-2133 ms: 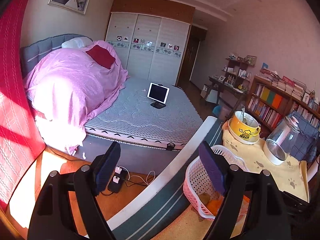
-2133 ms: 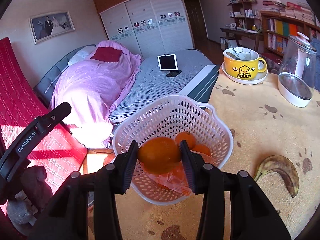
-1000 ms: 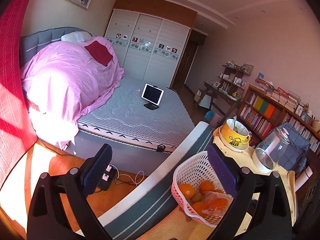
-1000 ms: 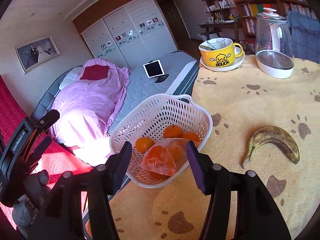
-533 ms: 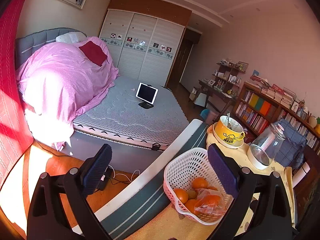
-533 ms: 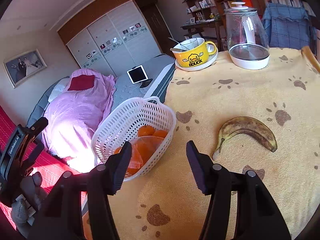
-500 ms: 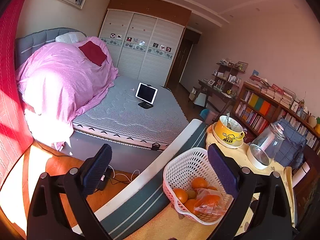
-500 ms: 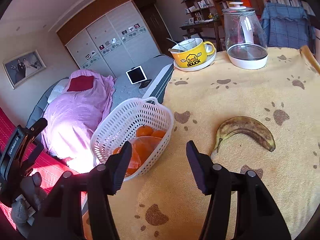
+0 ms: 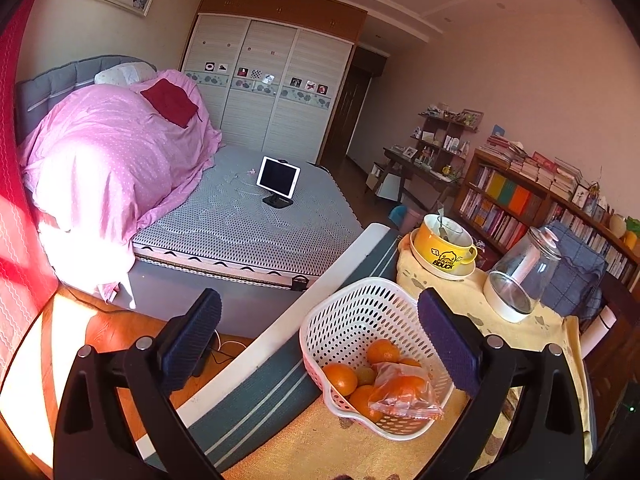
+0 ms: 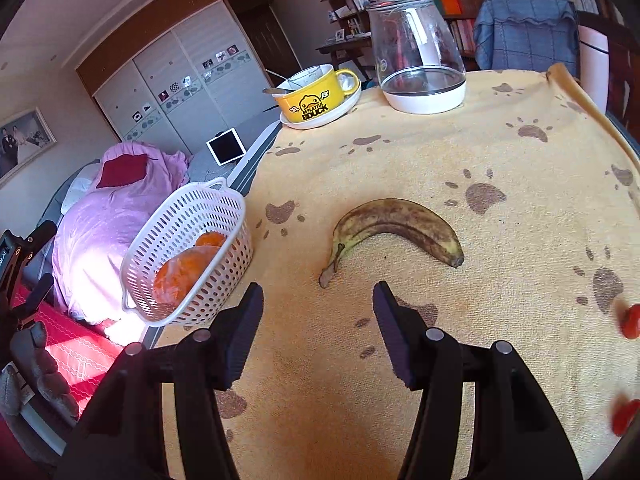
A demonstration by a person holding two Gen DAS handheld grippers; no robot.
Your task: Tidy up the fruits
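A white plastic basket (image 10: 208,216) stands at the left edge of the yellow paw-print cloth (image 10: 520,184) and holds several oranges (image 9: 340,378) plus a clear bag of oranges (image 9: 404,394). A brown-spotted banana (image 10: 394,226) lies on the cloth to the right of the basket. My right gripper (image 10: 318,332) is open and empty, hovering just short of the banana's stem end. My left gripper (image 9: 318,342) is open and empty, held above the floor and table edge to the left of the basket (image 9: 360,320).
A yellow duck mug (image 10: 316,98) on a saucer and a glass kettle (image 10: 418,52) stand at the cloth's far side. Two small red things (image 10: 632,322) lie at the right edge. A bed with a pink quilt (image 9: 108,160) and a tablet (image 9: 278,178) lies beyond.
My right gripper let the orange go into the basket, opened, and swung right toward the banana. The left gripper's view shifted slightly; the basket now shows more fruit.
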